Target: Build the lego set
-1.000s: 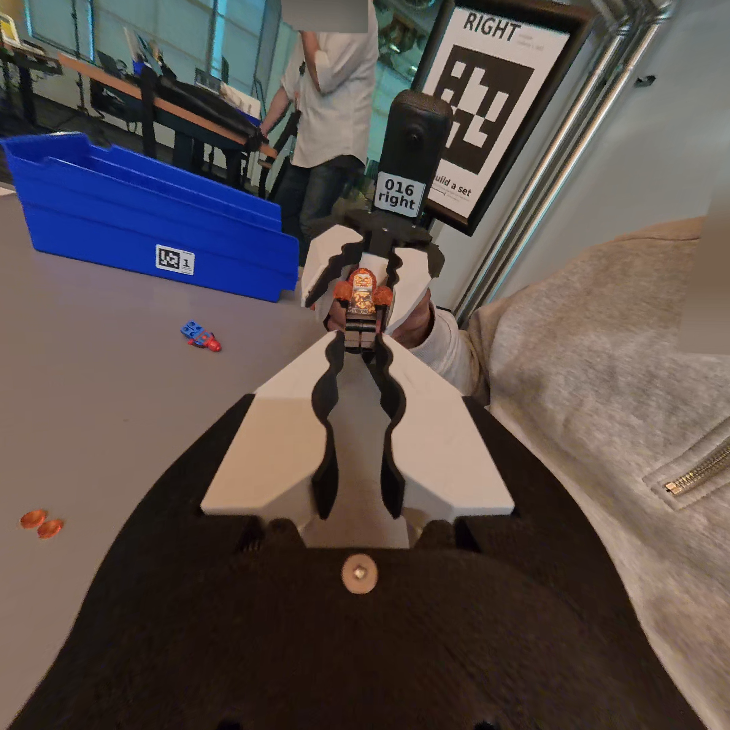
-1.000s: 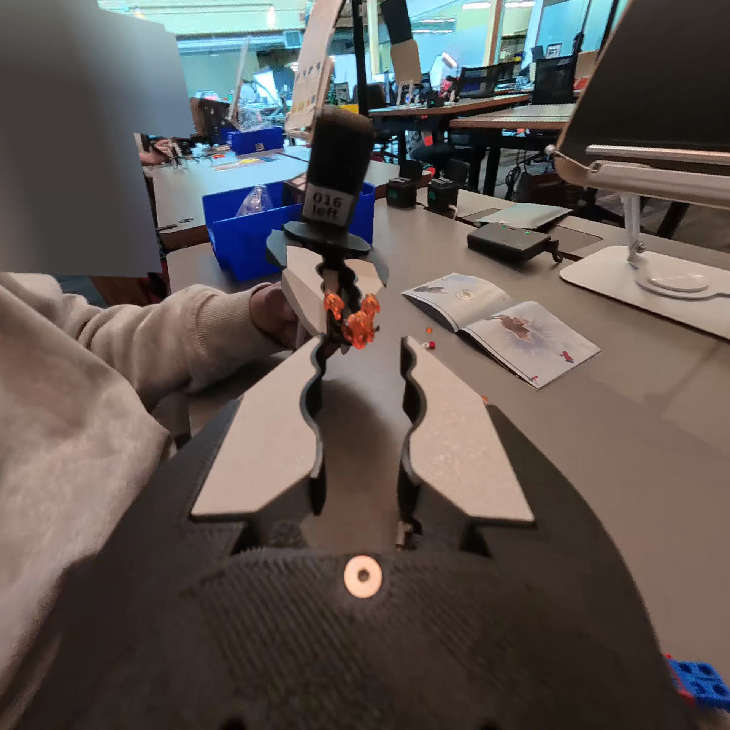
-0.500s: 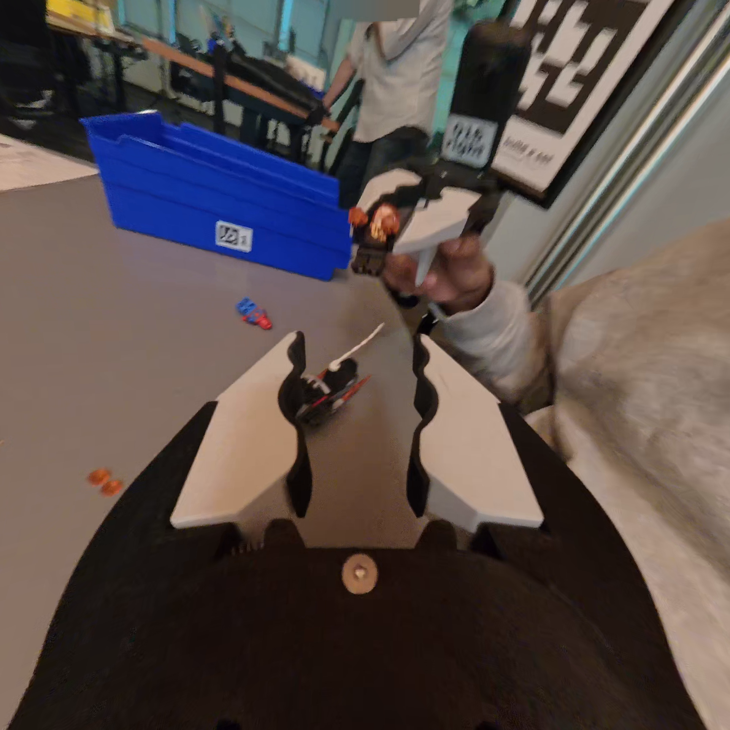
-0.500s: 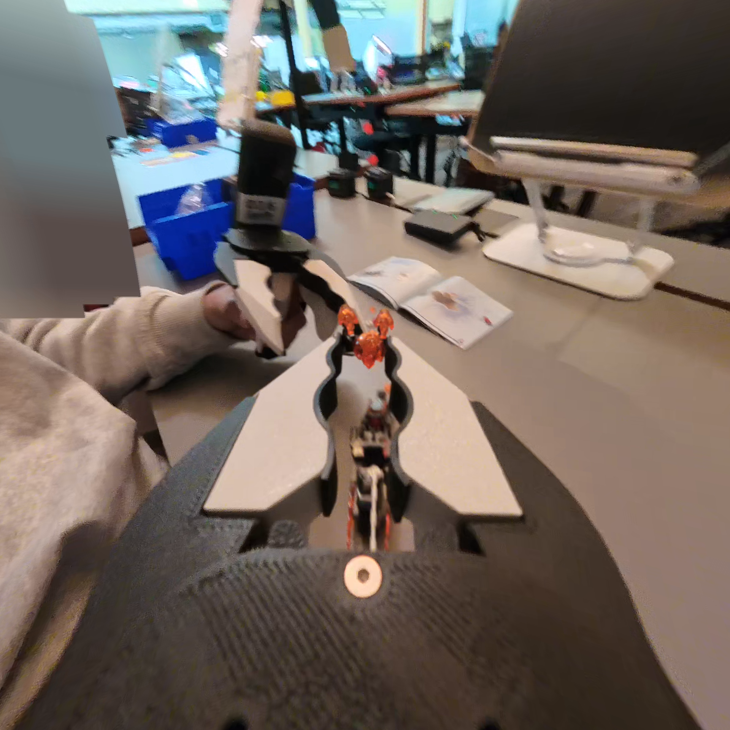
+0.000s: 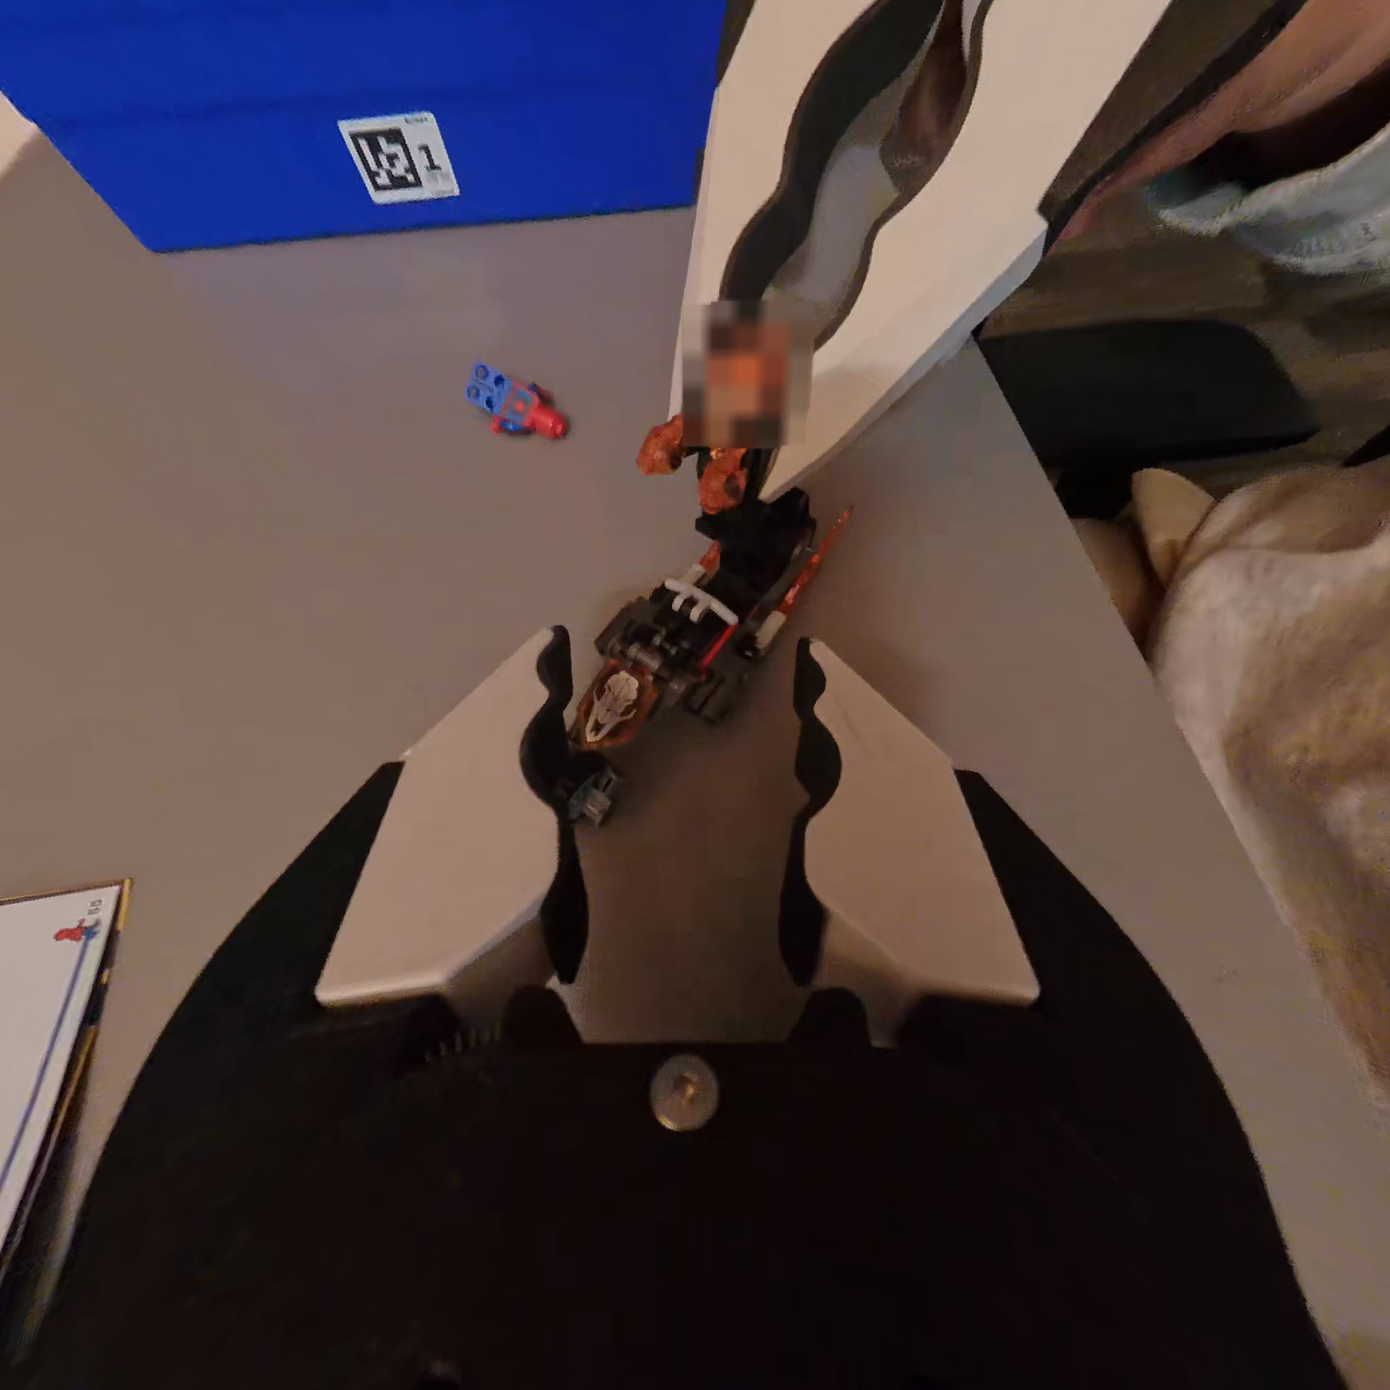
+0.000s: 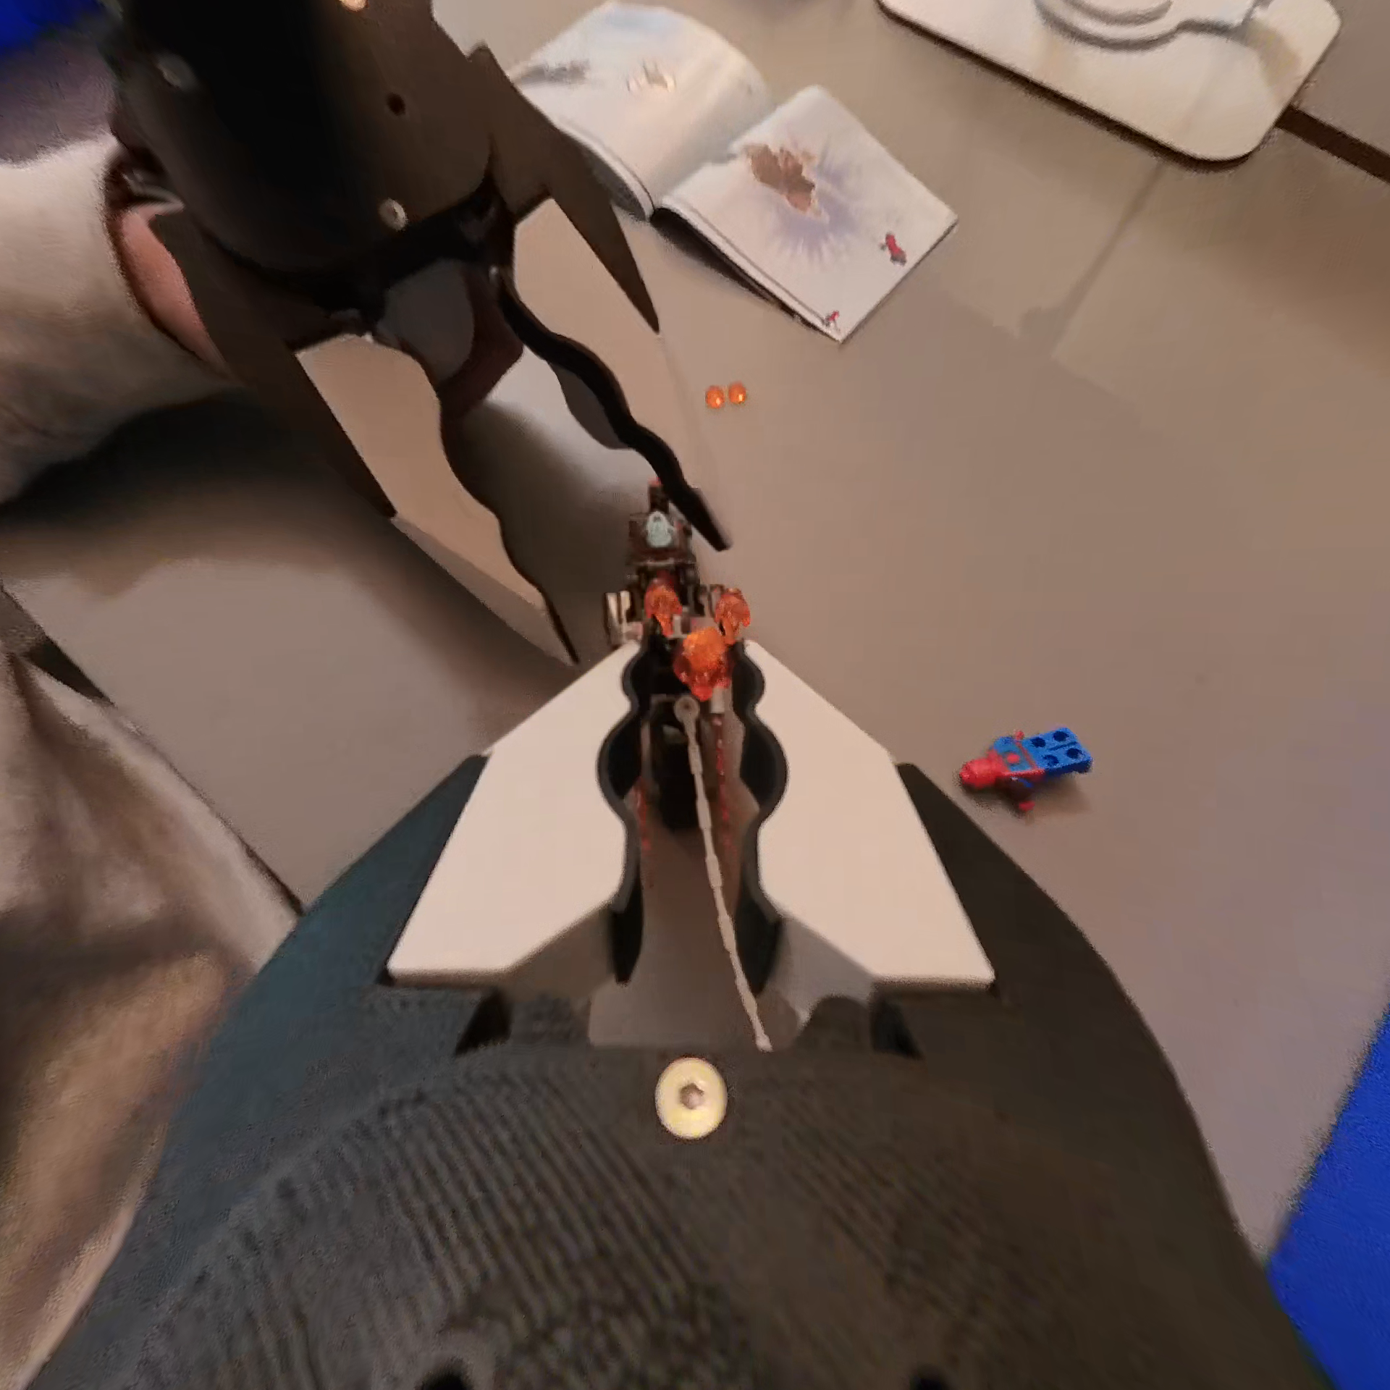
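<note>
A black lego vehicle [image 5: 677,639] with a white skull on its front stands on the grey table [image 5: 263,602]. My left gripper [image 5: 677,654] is open and empty, its jaws on either side of the vehicle's front end. My right gripper [image 6: 692,662] is shut on an orange-flamed minifigure [image 6: 699,662] and holds it down onto the vehicle's rear [image 6: 662,556]. In the left wrist view the minifigure [image 5: 714,474] hangs from the right gripper just behind the handlebars. I cannot tell whether it is pressed in. A white chain [image 6: 714,865] trails back between my right jaws.
A blue bin [image 5: 301,113] stands behind the vehicle. A red and blue lego piece [image 5: 515,406] lies left of it, also seen in the right wrist view [image 6: 1027,760]. Two orange studs [image 6: 726,395] and an open booklet [image 6: 752,173] lie farther off. A white stand base [image 6: 1128,68] sits beyond. There is about 4 cm between the tips of the two grippers. The white stand base [image 6: 1128,68] is about equally far from each gripper, around 40 cm.
My left gripper let go of the minifigure and opened; my right gripper shut on it. Both grippers then came down to the vehicle on the table.
</note>
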`<action>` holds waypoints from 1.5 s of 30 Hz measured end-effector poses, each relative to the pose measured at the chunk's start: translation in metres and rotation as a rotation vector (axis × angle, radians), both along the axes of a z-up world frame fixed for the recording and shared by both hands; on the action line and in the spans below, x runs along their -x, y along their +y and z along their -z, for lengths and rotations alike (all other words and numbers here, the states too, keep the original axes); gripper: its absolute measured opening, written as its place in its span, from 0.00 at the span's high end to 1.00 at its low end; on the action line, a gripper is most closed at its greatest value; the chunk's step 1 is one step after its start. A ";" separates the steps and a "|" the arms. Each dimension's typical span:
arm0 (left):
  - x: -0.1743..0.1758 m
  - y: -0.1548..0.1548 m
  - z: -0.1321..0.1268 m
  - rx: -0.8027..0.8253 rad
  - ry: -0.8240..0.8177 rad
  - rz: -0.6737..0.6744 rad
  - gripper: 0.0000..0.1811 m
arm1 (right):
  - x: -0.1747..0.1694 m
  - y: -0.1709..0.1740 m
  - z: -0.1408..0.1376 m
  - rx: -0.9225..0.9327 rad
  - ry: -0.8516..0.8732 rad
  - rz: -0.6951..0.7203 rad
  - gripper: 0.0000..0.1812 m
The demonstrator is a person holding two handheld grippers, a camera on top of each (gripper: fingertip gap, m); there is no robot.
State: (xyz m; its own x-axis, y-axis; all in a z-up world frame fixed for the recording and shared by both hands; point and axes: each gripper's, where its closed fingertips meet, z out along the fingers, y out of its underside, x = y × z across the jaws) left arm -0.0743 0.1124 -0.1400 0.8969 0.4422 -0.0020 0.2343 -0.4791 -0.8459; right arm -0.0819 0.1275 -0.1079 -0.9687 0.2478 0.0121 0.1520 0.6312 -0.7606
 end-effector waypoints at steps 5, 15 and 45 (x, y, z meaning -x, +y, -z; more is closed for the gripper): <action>-0.002 0.000 0.007 0.057 0.032 -0.012 0.72 | -0.006 -0.005 0.007 -0.114 0.014 -0.014 0.90; -0.001 -0.002 0.008 0.085 0.067 -0.046 0.73 | -0.005 -0.003 0.021 -0.356 0.014 -0.019 0.90; 0.003 -0.006 0.012 0.103 0.049 -0.082 0.74 | -0.006 0.004 0.031 -0.427 -0.034 -0.061 0.86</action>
State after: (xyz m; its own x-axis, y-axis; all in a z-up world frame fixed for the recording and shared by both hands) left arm -0.0777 0.1064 -0.1518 0.8554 0.5094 -0.0940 0.2358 -0.5446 -0.8049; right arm -0.0755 0.1314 -0.1393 -0.9831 0.1695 0.0689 0.1248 0.8966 -0.4248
